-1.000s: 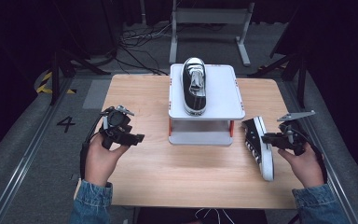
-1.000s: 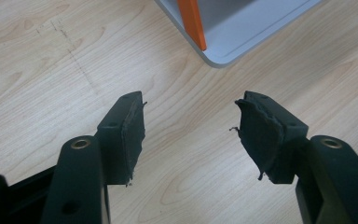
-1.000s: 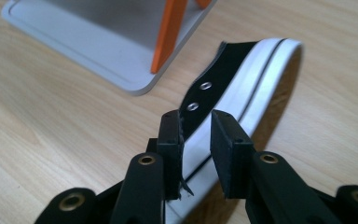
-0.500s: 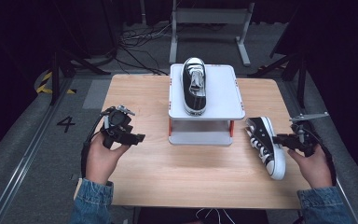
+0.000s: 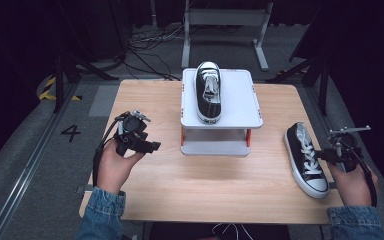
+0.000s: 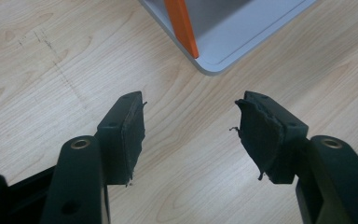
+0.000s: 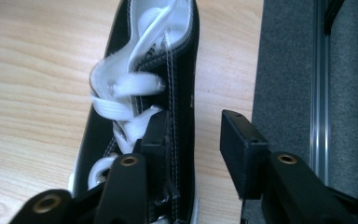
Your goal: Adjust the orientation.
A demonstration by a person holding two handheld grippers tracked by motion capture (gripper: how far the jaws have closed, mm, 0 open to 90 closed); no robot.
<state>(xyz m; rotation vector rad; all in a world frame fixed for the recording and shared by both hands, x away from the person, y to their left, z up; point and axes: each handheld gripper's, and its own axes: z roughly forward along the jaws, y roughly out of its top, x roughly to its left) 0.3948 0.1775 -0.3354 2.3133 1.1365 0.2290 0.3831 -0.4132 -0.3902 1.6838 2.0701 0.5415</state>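
Now the black shoe [image 5: 305,157] sits upright on the right side of the surface [image 5: 215,190], toe pointing near. Right tool [image 5: 330,154] has just been opening; one jaw looks inside the shoe, maybe touching its side, one outside. Left tool [image 5: 150,146] hangs open on the left. Another shoe [image 5: 208,92] rests on the grey stand [image 5: 240,100].

The wooden table [image 5: 155,200] carries a grey stand [image 5: 240,95] and a black sneaker [image 5: 305,160].
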